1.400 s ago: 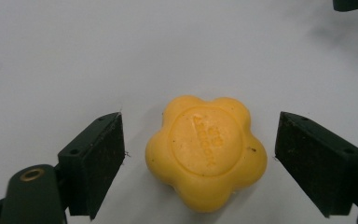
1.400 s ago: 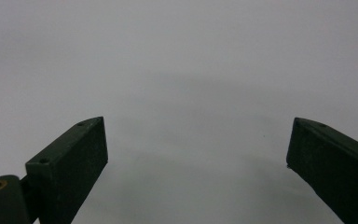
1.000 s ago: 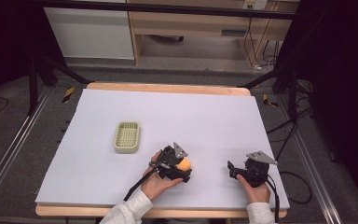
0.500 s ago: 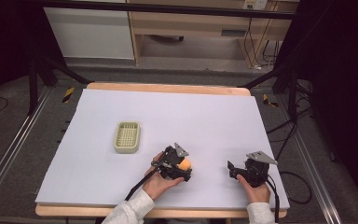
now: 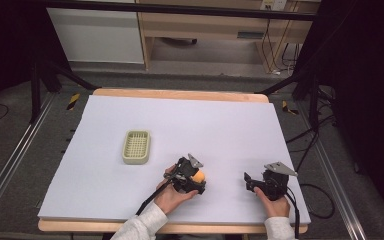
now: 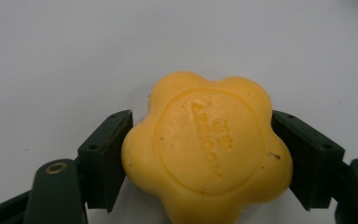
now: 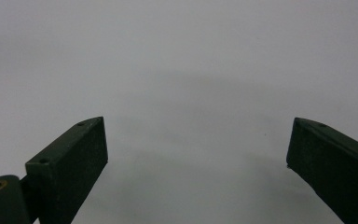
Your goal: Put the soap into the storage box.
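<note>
Nearest the person, at about six o'clock on the bench [image 5: 105,190], the left tongs [image 5: 196,181] pinched a yellow flower-shaped soap [image 6: 207,151]. In the left gripper view both black jaws pressed flat against opposite lobes of the soap, with the white bench surface behind it; whether the soap was touching the bench or just clear of it cannot be told. In the high view the soap showed as an orange-yellow spot at the tip of the left tongs, close to the front edge.

At about four o'clock from the soap, well apart from it, the right tongs [image 5: 252,181] were held low over the bench. In the right gripper view their jaws stood spread with nothing between them, bare bench beyond.

Farther off, at about ten o'clock from the left tongs, a pale green slotted soap dish [image 5: 136,147] lay flat and empty.

The step in hand looked like the grasp itself, with the soap secured and the carry not yet made. The next move would likely call for raising the soap, swinging it toward ten o'clock over the dish, lowering it level inside the rim, and only then easing the jaws apart
</note>
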Demonstrator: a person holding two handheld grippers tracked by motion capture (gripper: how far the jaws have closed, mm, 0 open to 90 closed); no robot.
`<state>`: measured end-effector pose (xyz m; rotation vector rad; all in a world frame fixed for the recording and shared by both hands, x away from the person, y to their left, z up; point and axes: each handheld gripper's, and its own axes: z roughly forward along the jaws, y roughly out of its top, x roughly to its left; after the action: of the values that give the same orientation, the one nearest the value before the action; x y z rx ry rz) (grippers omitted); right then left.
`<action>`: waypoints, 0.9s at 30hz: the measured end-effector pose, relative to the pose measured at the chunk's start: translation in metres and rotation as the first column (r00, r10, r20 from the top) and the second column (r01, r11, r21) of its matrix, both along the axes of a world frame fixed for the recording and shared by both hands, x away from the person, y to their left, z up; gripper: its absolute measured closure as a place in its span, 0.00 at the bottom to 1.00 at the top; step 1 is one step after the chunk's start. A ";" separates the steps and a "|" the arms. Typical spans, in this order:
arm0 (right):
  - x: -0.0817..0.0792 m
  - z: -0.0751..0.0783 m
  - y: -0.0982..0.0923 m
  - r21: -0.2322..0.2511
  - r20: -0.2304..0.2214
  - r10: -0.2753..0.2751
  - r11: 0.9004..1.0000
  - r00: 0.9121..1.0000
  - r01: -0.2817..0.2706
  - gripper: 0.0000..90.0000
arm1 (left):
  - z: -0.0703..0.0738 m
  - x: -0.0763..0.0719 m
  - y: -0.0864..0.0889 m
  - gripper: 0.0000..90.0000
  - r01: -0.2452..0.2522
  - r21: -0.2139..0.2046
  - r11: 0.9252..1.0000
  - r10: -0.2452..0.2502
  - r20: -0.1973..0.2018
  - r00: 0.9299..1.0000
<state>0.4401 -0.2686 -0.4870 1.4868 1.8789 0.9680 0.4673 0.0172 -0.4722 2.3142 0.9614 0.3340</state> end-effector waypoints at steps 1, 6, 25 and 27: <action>0.000 0.000 0.000 0.000 0.000 0.000 1.000 1.000 0.000 0.06 | 0.000 0.000 0.000 0.27 -0.001 0.000 1.000 0.001 -0.001 1.000; 0.000 0.000 0.000 0.000 -0.001 0.000 1.000 1.000 0.000 0.06 | 0.001 0.000 -0.001 0.28 -0.005 0.012 1.000 0.005 -0.005 1.000; 0.000 0.000 0.000 0.005 -0.002 0.001 1.000 1.000 -0.001 0.06 | 0.004 -0.001 0.001 0.28 0.004 0.000 1.000 -0.004 -0.014 1.000; 0.000 0.000 0.000 0.005 -0.002 0.001 1.000 1.000 -0.001 0.06 | 0.005 -0.001 0.001 0.28 0.007 -0.001 1.000 -0.007 -0.012 1.000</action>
<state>0.4402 -0.2686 -0.4869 1.4909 1.8802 0.9724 0.4658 0.0184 -0.4671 2.3205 0.9587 0.3176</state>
